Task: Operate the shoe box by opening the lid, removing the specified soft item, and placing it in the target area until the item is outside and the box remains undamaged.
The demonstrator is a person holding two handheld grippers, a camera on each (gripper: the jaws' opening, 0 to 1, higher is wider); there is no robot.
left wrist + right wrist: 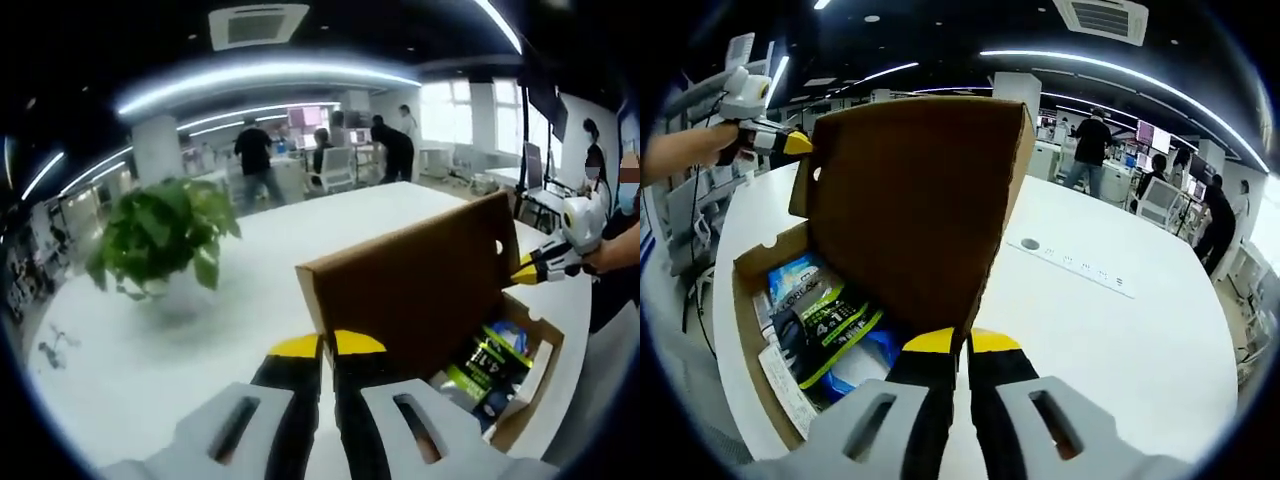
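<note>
A brown cardboard shoe box [743, 300] lies on a white table, its lid [910, 200] raised upright. Inside lie a green-and-black packet [825, 325], a blue packet [795, 275] and something white and blue [865, 370]. My right gripper [960, 342] is shut on the lid's near side edge. My left gripper [795, 143] pinches the lid's far corner. In the left gripper view my left gripper [328, 345] is shut at the edge of the lid [410, 290], and my right gripper [525, 272] touches its opposite edge above the box [537, 372].
A potted green plant [165, 235] stands on the white table [300, 230] to the left of the box. A long socket strip [1070, 265] is set into the table beyond the lid. Several people and desks [330, 160] are far behind.
</note>
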